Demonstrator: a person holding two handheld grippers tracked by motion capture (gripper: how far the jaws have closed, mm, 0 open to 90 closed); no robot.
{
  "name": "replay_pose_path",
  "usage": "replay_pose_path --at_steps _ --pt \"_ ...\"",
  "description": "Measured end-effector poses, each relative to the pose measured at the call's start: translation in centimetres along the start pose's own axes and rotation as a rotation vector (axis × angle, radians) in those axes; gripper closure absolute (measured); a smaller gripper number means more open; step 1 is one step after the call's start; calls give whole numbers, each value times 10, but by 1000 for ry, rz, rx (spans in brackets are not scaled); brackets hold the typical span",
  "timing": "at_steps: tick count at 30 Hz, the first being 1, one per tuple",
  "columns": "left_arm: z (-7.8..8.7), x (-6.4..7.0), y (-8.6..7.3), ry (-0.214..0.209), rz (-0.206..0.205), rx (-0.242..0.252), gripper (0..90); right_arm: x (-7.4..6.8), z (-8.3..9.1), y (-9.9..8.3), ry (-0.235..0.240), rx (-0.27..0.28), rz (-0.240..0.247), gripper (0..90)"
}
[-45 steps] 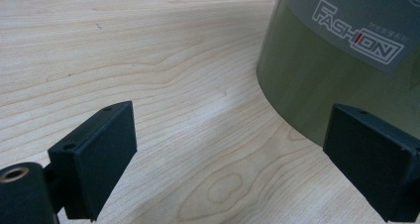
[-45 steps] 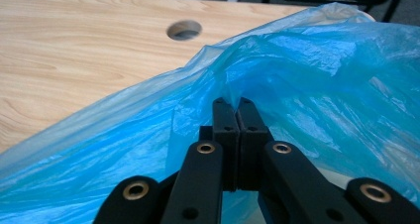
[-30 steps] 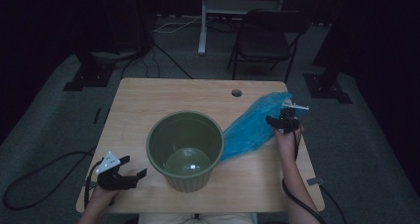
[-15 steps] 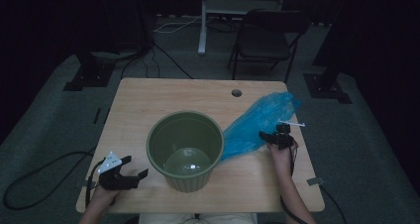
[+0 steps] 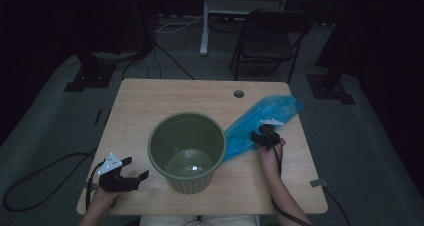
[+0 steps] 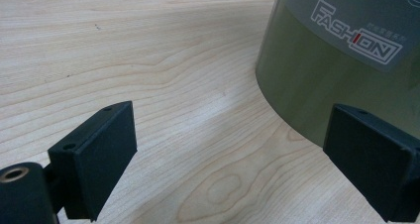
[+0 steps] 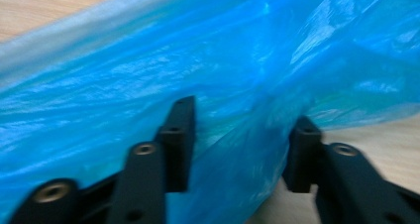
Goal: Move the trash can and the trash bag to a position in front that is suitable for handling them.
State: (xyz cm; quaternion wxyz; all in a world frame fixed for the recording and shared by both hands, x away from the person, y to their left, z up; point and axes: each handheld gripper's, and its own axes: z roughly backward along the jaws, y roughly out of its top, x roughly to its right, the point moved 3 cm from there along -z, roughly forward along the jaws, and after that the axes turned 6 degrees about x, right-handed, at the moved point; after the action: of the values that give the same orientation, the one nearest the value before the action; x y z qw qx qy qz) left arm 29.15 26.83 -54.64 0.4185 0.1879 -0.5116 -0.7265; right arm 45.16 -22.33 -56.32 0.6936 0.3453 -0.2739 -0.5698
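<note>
Across the table's right, blue bag (image 5: pixel 260 121) slants toward bin (image 5: pixel 187 151); both jaws spread.

Counter (image 5: pixel 165 106): light wood-grain top, rectangular, rounded corners; a round cable hole (image 5: pixel 238 93) near the far edge, right of centre.
Bin (image 5: pixel 187 151): olive-green round plastic bin, upright on the counter, near the middle toward the near edge; open top, inside bare; a pale label reading "FASHION" shows on its wall in the left gripper view.
Bag (image 5: pixel 262 121): blue translucent plastic bag, lying flat and crumpled on the counter's right part, stretched from the far right corner down to the bin's right side; its lower end meets the bin wall.
Left part of counter: bare wood in front of the bin.
Floor (image 5: pixel 45 131): grey carpet around the counter, with a black cable (image 5: pixel 35 176) lying on it at left.
</note>
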Motion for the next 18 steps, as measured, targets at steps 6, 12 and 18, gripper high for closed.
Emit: replay_pose_path --at_steps 6,12,18 --pt "1 0 0 2 4 5 69 -6 -7 7 96 0 -15 888" --pt "2 -2 0 6 5 4 69 5 6 14 135 30 -5 896" --pt "2 -1 1 6 1 6 69 30 38 14 289 22 -33 897"
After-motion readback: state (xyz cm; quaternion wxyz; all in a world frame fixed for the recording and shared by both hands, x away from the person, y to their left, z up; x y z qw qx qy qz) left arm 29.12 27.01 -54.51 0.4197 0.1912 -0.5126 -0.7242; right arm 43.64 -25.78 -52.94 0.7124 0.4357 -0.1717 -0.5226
